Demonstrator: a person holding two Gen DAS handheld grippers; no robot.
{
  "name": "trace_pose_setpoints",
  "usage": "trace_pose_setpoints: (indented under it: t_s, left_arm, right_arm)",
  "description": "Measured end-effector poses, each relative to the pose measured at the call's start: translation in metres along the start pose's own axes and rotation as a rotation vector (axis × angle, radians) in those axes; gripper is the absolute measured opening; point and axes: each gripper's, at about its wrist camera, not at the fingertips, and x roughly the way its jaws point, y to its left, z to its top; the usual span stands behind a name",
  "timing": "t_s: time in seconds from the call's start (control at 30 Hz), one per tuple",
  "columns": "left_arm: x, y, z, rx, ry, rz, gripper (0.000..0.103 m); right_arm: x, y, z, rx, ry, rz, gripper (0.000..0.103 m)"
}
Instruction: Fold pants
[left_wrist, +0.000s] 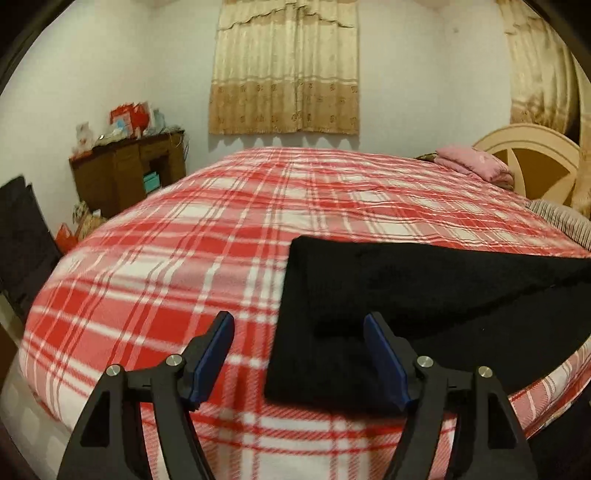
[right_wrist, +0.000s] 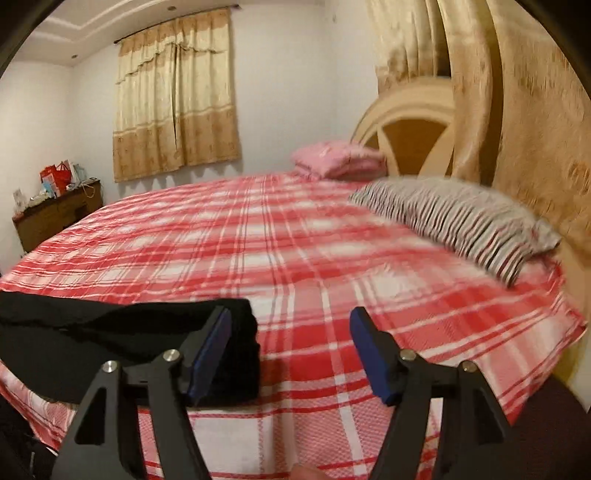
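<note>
We found the pants folded flat near the bed's front edge, lower right in the left view and lower left in the right view. Both the left gripper and right gripper had fingers apart, holding nothing. We judged the risk to be a finger snagging the near edge and pulling the fold open or off the bed.

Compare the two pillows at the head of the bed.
The pink pillow is plain pink; the striped pillow has grey and dark stripes. The pink one lies farther off, by the curtained window; the striped one is nearer and looks larger in this view. Both rest on the plaid blanket near the headboard.
</note>
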Motion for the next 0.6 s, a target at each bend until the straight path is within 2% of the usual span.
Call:
trace_pose_setpoints:
  t_s: [0.1,0.23,0.3,0.33,0.43,0.5,0.6]
  left_arm:
    - [0.017,-0.009,0.007,0.019,0.062,-0.005,0.074]
    - [0.042,-0.021,0.012,0.063,0.127,-0.002,0.072]
    - [0.047,-0.027,0.013,0.086,0.145,-0.001,0.054]
    - [0.050,-0.030,0.013,0.095,0.163,-0.014,0.042]
    - [0.058,-0.037,0.013,0.127,0.191,-0.015,0.041]
    - [0.059,-0.040,0.013,0.143,0.196,-0.016,0.034]
    - [0.059,-0.035,0.014,0.133,0.202,-0.035,0.016]
  right_arm:
    - [-0.018,0.037,0.013,-0.086,-0.056,0.016,0.069]
    - [-0.022,0.110,0.025,-0.273,-0.062,0.106,0.069]
    - [-0.018,0.157,0.025,-0.387,-0.051,0.169,0.069]
    - [-0.015,0.172,0.024,-0.416,-0.043,0.195,0.069]
    - [0.000,0.227,0.015,-0.523,-0.008,0.294,0.069]
    - [0.015,0.264,0.003,-0.616,0.006,0.318,0.069]
    - [0.044,0.311,-0.015,-0.723,0.067,0.354,0.069]
